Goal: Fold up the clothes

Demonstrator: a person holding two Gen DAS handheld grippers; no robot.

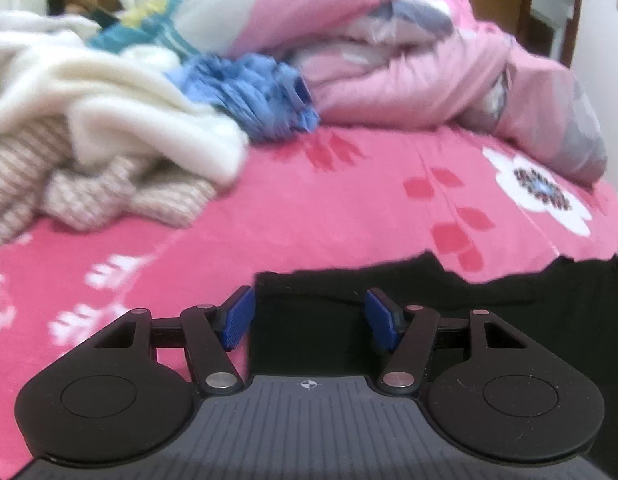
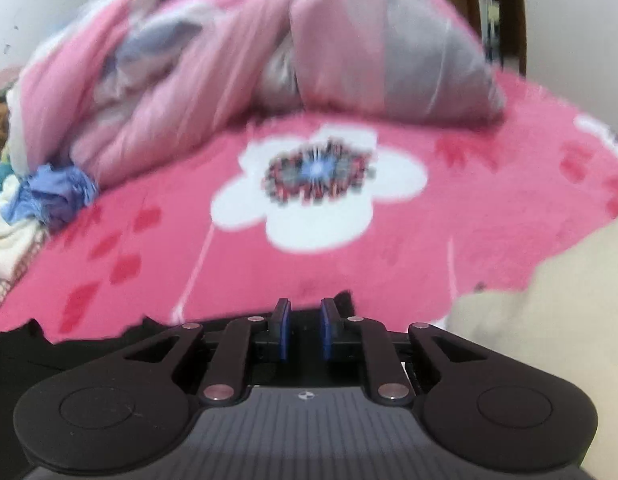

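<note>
Black garment [image 1: 449, 300] sits right under both my tongs, spread on the pink bedspread [image 1: 349, 200]; its ragged far edge shows in both wrist views, the rest is hidden below the grippers. Progress call: early. No clean fold line visible, so I judge this piece is being laid out or about to get fold 1.

Left gripper [image 1: 309, 316]: jaws roughly half open, black cloth lying between the blue pads but neither pad pressing on it, so nothing held. Right gripper [image 2: 305, 328]: jaws nearly closed with a narrow gap; a black peak of cloth rises just beyond the tips, but I cannot tell if it is pinched.

Left to do, largest first:
- pink quilt [image 1: 409, 52], bunched at the head of the bed, probably not part of the job
- heap of unfolded clothes at far left: white fleece [image 1: 129, 96], striped knit [image 1: 109, 196], blue crumpled cloth [image 1: 253, 96]
- cream fabric [image 2: 549, 320] just right of my right gripper, identity unclear

Obstacles: the open bedspread ahead has room for folding; cream fabric crowds the right side. Right view is motion-blurred, so detail there is shaky.
</note>
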